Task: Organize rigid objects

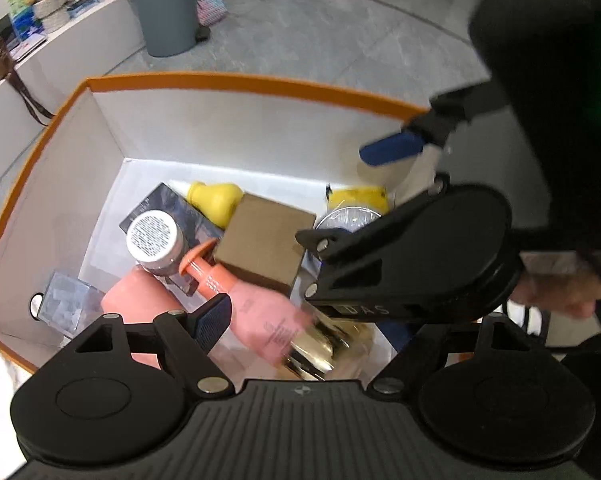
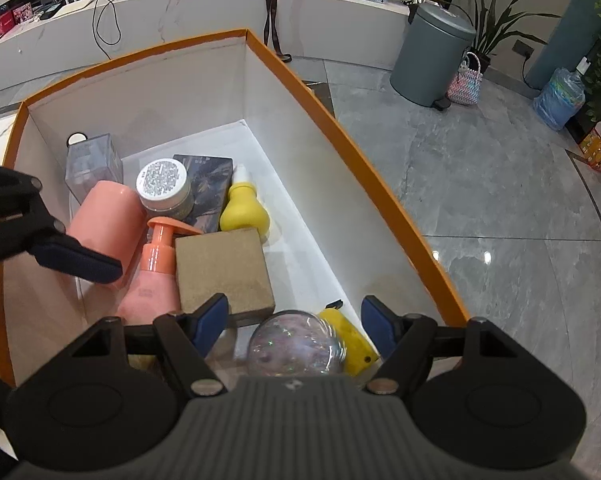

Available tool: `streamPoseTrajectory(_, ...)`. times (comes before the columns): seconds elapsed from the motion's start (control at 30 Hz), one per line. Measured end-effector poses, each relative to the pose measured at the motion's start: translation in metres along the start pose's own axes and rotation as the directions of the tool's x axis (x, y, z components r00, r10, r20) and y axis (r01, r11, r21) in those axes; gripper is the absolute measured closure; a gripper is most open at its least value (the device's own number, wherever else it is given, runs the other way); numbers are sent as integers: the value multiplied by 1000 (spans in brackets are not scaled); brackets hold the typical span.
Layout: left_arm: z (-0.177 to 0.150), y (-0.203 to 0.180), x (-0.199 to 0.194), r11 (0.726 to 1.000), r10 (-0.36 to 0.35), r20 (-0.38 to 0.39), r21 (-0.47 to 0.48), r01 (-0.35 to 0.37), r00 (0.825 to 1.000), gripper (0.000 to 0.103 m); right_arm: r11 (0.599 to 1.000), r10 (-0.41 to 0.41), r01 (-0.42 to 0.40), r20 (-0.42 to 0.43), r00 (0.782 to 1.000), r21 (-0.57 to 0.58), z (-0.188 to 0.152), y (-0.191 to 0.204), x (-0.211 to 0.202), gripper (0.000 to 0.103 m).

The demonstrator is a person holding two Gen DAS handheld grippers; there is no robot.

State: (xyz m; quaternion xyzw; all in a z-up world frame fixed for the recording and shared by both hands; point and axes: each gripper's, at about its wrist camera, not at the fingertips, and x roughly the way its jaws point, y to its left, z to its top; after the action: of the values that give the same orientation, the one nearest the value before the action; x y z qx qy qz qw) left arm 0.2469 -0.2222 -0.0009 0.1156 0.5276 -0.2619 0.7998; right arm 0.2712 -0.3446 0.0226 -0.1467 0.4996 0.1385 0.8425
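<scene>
Black linkages, blue-padded fingers (image 2: 210,318).

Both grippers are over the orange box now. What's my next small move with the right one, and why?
Probably lift the right gripper straight up out of the orange box. Its jaws stand open and empty above the clear glitter ball, which already lies inside beside the brown block.

A lobby or reception area — long white marble counter (image 2: 204,12), polished grey floor (image 2: 480,184), potted plants (image 2: 496,12).

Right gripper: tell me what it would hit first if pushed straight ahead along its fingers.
Most likely the glittery clear ball, lying low between the open fingers of the right gripper. The brown block lies just beyond, left. Depth is uncertain.
</scene>
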Motion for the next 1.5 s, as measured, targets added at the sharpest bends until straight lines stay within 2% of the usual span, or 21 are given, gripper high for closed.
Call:
streamPoseTrajectory(0.07, -1, 2, -4, 1000, 1, 26, -27, 0, 1000, 9, 1000, -6, 6, 7, 1000, 4, 0, -1, -1, 30)
streamPoseTrajectory(0.2, -5, 6, -12, 990, 17, 78, -139, -6, 997, 9, 1000, -19, 18, 37, 999, 18, 2, -3, -8, 30)
streamPoseTrajectory(0.37, -14, 1, -30, 979, 102, 164, -189, -70, 981, 9, 998, -33, 28, 99, 995, 57, 5, -6, -21, 29)
streamPoseTrajectory(0.5, -23, -2, -46, 973, 129, 226, -219, -79, 965, 9, 995, -66, 52, 170, 983, 85, 4, -3, -38, 29)
streamPoseTrajectory(0.57, -29, -2, -54, 966, 136, 253, -247, -72, 958, 9, 993, -64, 42, 217, 974, 106, 1, -2, -51, 29)
streamPoseTrajectory(0.67, -35, -1, -64, 954, 157, 283, -290, -71, 946, 9, 991, -72, 35, 298, 952, 127, -2, 4, -71, 15)
streamPoseTrajectory(0.73, -43, 0, -72, 945, 208, 285, -307, -116, 936, 9, 989, -71, 20, 341, 937, 150, -4, 6, -80, 15)
streamPoseTrajectory(0.83, -54, -1, -82, 916, 300, 285, -351, -192, 911, 8, 980, -65, -12, 381, 922, 199, -12, 6, -90, 14)
streamPoseTrajectory(1.03, -81, 14, -97, 846, 356, 282, -503, -178, 891, 7, 961, -142, 9, 465, 874, 278, -36, 15, -109, 8)
streamPoseTrajectory(1.1, -86, 15, -99, 823, 380, 278, -538, -185, 882, 4, 951, -152, 3, 461, 874, 308, -42, 18, -108, 7)
streamPoseTrajectory(1.2, -92, 15, -103, 799, 423, 276, -562, -212, 863, 2, 947, -167, 24, 430, 887, 320, -53, 30, -106, 4)
streamPoseTrajectory(1.33, -93, 13, -102, 785, 462, 253, -563, -259, 850, 2, 946, -214, 96, 376, 902, 310, -66, 46, -103, 3)
streamPoseTrajectory(1.5, -95, 6, -99, 773, 485, 242, -568, -282, 841, 2, 947, -203, 103, 317, 926, 305, -75, 54, -97, 3)
